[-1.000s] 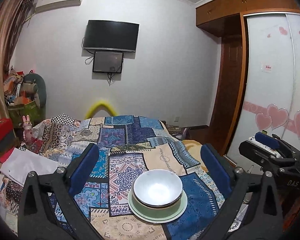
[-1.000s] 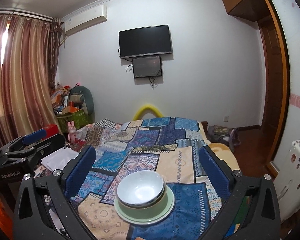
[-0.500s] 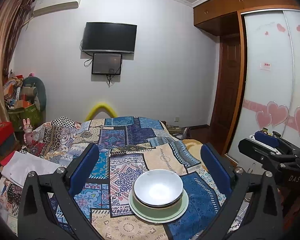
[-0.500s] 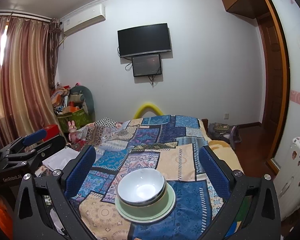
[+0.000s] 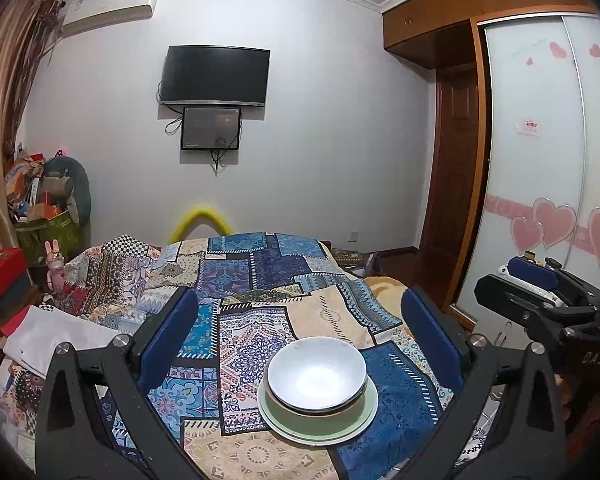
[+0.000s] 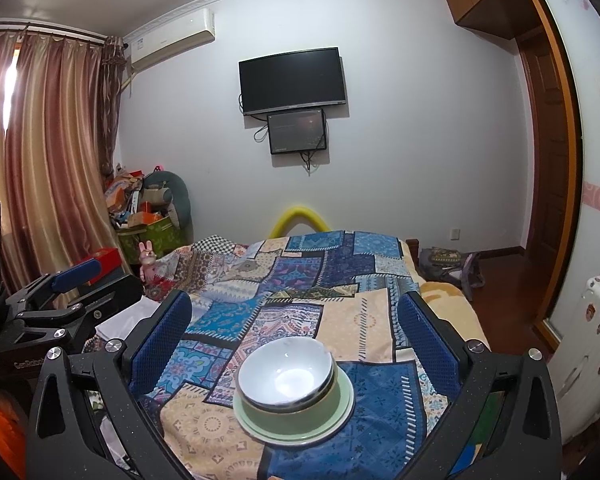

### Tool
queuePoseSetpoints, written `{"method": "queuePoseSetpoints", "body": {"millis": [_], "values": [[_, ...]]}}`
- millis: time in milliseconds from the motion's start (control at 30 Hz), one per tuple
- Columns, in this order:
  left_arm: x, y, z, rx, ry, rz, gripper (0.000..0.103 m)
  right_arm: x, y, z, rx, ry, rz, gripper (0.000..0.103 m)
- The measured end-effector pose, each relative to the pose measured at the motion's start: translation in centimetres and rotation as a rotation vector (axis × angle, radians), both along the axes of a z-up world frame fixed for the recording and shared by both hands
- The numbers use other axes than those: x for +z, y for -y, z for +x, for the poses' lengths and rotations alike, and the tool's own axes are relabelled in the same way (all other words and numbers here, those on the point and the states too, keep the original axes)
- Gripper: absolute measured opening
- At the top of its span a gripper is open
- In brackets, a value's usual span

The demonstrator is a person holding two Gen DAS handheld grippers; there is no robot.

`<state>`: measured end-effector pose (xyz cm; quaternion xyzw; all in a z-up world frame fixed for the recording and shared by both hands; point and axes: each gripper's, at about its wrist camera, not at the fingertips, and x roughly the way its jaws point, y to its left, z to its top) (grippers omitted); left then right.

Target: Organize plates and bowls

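A white bowl [image 5: 316, 376] sits nested in a green bowl, which stands on a pale green plate [image 5: 340, 424]. The stack rests on the near end of a patchwork quilt [image 5: 260, 264]. My left gripper [image 5: 300, 336] hovers over it, open and empty, its blue pads [image 5: 168, 336] wide on either side. In the right wrist view the same white bowl [image 6: 286, 372], green bowl [image 6: 296, 406] and plate [image 6: 332, 420] lie below my right gripper [image 6: 294, 336], also open and empty. Each gripper shows side-on at the edge of the other's view.
The quilt covers a bed [image 6: 340, 264] running toward the far wall with a TV [image 5: 216, 76]. Boxes and clutter [image 5: 40, 208] crowd the left side, with white cloth [image 5: 52, 336] at the bed's left. A wardrobe [image 5: 540, 160] and doorway stand on the right.
Almost nothing differs; both views drift only slightly, and the bowl stack and both open grippers stay where they were.
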<state>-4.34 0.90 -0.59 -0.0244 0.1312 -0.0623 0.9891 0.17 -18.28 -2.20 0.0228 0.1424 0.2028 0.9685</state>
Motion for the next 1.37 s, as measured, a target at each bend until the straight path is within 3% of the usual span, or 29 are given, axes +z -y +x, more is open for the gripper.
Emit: {"method": "queuePoseSetpoints", "body": {"millis": [1367], "values": [[0.07,0.01,0.67,-0.029,-0.016,-0.012,0.103,-0.63,0.23,0.89,0.025,-0.046,0.004,0.103]]}}
